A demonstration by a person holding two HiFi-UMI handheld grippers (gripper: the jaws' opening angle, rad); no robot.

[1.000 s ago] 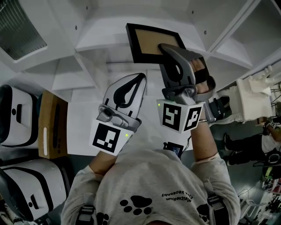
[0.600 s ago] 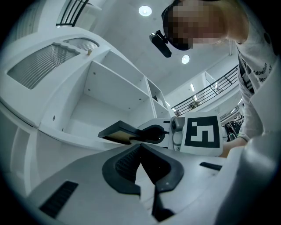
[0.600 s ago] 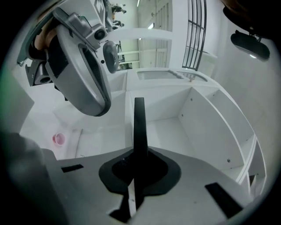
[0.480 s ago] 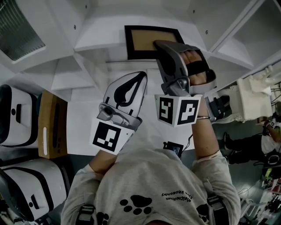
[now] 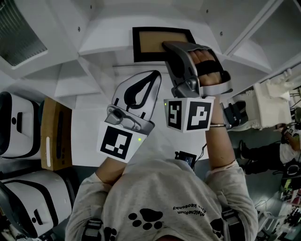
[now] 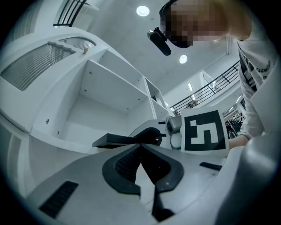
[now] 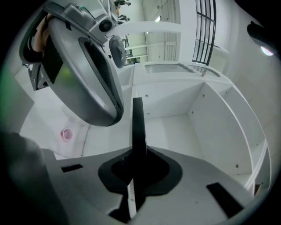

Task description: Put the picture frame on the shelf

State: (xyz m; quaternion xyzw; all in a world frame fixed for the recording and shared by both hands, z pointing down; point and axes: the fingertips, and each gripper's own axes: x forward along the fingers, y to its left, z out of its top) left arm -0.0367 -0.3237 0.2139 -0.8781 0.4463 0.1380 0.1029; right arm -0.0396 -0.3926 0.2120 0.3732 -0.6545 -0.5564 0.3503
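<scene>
Head view: right hand-held gripper clamps picture frame; brown box leftward.

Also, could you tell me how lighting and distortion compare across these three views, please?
Head view: dim but sharp, the picture frame reads clearly. Left gripper view: heavy fisheye, dark corners, a ceiling light glaring. Right gripper view: fisheye curves the shelf, green tint at left.

Black picture frame, brown panel, held flat over white shelf.
</scene>
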